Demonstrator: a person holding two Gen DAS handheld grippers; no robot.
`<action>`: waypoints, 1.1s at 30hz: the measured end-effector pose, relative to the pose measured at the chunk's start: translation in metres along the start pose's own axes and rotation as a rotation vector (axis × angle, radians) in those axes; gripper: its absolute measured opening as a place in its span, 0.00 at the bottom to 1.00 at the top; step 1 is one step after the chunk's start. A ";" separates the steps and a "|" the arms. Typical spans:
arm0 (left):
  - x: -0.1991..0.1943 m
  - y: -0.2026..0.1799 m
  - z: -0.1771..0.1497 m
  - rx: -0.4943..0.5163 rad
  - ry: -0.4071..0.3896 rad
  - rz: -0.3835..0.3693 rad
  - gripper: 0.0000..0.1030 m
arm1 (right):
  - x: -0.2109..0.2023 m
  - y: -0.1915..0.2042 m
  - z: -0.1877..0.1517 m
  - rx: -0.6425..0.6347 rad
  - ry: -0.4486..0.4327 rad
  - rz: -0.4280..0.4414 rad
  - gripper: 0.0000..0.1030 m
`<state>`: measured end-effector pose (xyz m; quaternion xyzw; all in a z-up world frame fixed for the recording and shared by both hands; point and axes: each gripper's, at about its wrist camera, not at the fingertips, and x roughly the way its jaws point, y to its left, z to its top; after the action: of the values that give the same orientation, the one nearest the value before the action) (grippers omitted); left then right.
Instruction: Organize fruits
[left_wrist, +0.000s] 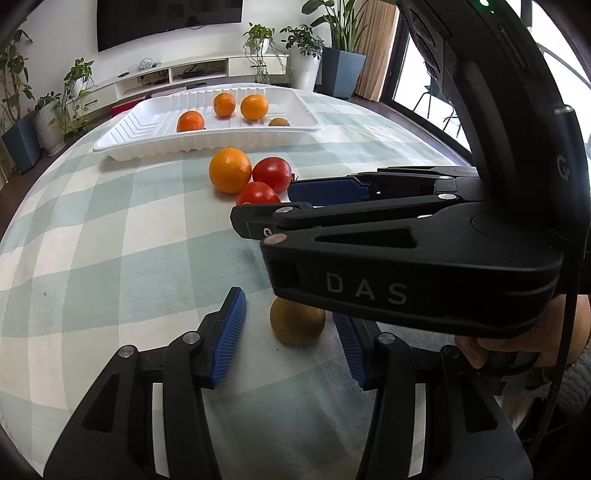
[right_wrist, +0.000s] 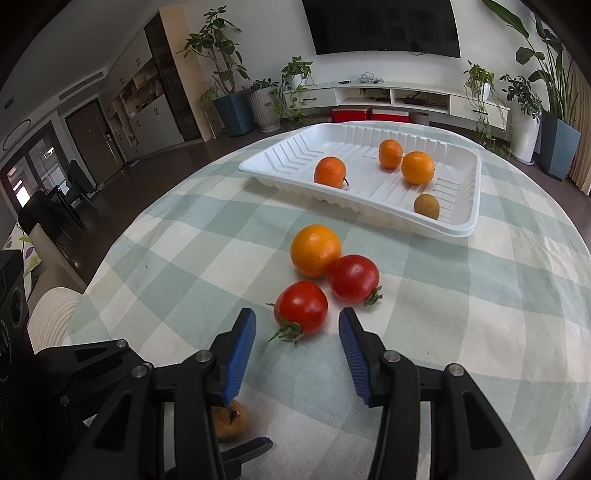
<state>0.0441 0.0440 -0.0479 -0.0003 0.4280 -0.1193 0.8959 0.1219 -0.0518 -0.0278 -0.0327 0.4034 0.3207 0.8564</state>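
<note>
four fruits in tray (right_wrist: 469, 221), three fruits (right_wrist: 334, 277) before it

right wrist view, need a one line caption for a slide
Open right gripper poised around a red tomato on the checked tablecloth, white plastic tray of fruit beyond.

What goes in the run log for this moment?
left tongs: open around brown fruit | right tongs: open near tomato | tray: four fruits | cloth: orange, two tomatoes
</note>
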 end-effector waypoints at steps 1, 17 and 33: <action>0.000 0.000 0.000 0.001 -0.001 0.001 0.46 | 0.001 0.000 0.001 0.003 0.001 0.002 0.49; 0.000 0.008 0.001 -0.018 -0.009 0.004 0.34 | 0.014 -0.006 0.005 0.055 0.030 0.026 0.36; -0.001 0.014 0.001 -0.029 -0.013 -0.016 0.25 | 0.013 -0.008 0.004 0.063 0.026 0.043 0.35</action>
<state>0.0468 0.0574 -0.0480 -0.0176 0.4240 -0.1203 0.8975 0.1351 -0.0499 -0.0354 -0.0009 0.4251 0.3258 0.8445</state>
